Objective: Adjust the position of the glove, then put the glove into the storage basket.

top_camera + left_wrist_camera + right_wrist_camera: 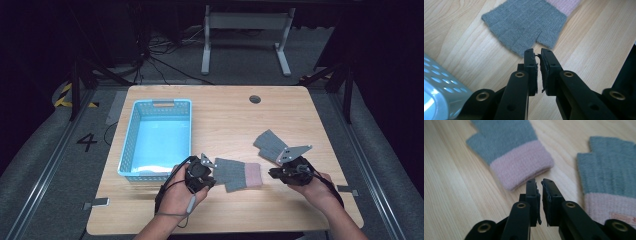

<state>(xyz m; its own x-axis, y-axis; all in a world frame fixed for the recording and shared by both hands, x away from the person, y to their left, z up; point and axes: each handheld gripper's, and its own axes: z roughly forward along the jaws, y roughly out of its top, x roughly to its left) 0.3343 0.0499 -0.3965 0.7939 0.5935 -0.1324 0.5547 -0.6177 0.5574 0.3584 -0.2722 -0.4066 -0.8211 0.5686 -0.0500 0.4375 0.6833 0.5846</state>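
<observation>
I hold my left gripper [206, 172] low over the wooden table [225, 120], near the front edge, just right of the blue perforated basket [131, 142]. Its jaws are nearly together, only a thin slit between the pads, and nothing is caught in them. In the left gripper view my left gripper [538, 53] points at the cut-off finger end of a grey fingerless glove [524, 22] that lies flat just beyond the tips, close to them but not clamped; a corner of the basket [439, 87] shows at the lower left.

From the high view that glove [237, 174] lies between my two hands, its pink cuff turned toward my right gripper [274, 173]. In the right gripper view my right gripper [538, 182] is also almost closed and empty, the tips just short of that pink cuff, on the glove [509, 147] ahead. A second grey glove with a pink cuff [609, 177] lies to the right of the jaws in that view; from above this second glove [270, 145] rests behind my right hand [312, 185], partly under the gripper's grey plate.
</observation>
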